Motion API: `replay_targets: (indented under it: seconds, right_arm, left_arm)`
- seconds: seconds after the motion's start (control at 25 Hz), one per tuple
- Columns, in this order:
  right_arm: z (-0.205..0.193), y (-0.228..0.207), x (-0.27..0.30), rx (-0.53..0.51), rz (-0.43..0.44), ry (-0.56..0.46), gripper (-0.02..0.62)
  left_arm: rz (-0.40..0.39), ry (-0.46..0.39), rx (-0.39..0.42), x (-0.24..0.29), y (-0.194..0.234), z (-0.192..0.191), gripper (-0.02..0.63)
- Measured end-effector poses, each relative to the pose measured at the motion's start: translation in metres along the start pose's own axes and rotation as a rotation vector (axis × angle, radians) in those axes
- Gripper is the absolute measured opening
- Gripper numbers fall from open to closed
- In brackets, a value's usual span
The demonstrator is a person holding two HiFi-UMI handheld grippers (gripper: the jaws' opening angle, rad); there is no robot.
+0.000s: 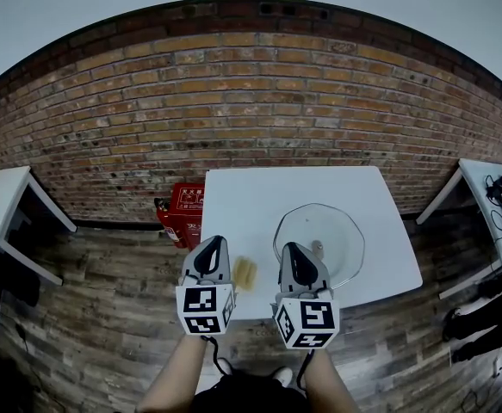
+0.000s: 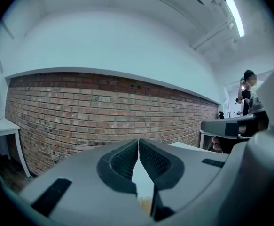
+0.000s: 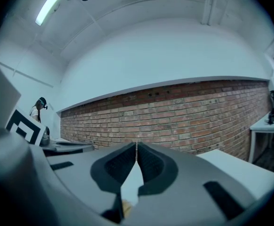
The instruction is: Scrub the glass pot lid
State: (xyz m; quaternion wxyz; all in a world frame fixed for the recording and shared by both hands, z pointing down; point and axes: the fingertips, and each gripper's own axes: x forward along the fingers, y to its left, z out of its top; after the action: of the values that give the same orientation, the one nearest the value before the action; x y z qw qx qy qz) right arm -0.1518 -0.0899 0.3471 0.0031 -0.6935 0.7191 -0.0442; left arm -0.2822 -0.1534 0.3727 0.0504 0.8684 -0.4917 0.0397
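Glass pot lid (image 1: 319,235) lies flat on the white table (image 1: 259,196), the right gripper (image 1: 294,249) by its near rim. The left gripper (image 1: 215,243) is beside a yellow sponge (image 1: 245,273). Both pinched together, empty. The red box (image 1: 188,206) has unreadable lettering.

The right tool (image 1: 297,252) covers the near rim of the glass lid (image 1: 337,231); the tabletop (image 1: 259,200) hides part of a red box (image 1: 187,209), its lettering unreadable.

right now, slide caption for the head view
Both shut, the left gripper and right gripper hover above a white table bearing a glass pot lid and yellow sponge
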Motion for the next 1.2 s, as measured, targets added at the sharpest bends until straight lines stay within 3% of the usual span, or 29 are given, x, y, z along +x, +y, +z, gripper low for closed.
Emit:
replay_targets:
  seconds: [0.72,0.96,1.08,1.2]
  right_arm:
    - [-0.133,0.004,0.005,0.087,-0.003,0.246,0.021]
    - [-0.128,-0.002,0.007,0.084,-0.023,0.221,0.021]
    - [-0.123,-0.003,0.009,0.079,-0.018,0.209,0.021]
    - [-0.126,-0.007,0.007,0.087,-0.021,0.213,0.021]
  left_arm:
    - [-0.057,0.249,-0.052,0.011,-0.015,-0.138,0.012]
    - [-0.107,0.273,-0.029,0.017,-0.029,-0.146,0.015]
    - [-0.142,0.311,-0.025,0.027,-0.038,-0.155,0.141]
    - [-0.15,0.39,-0.046,0.037,-0.044,-0.18,0.168]
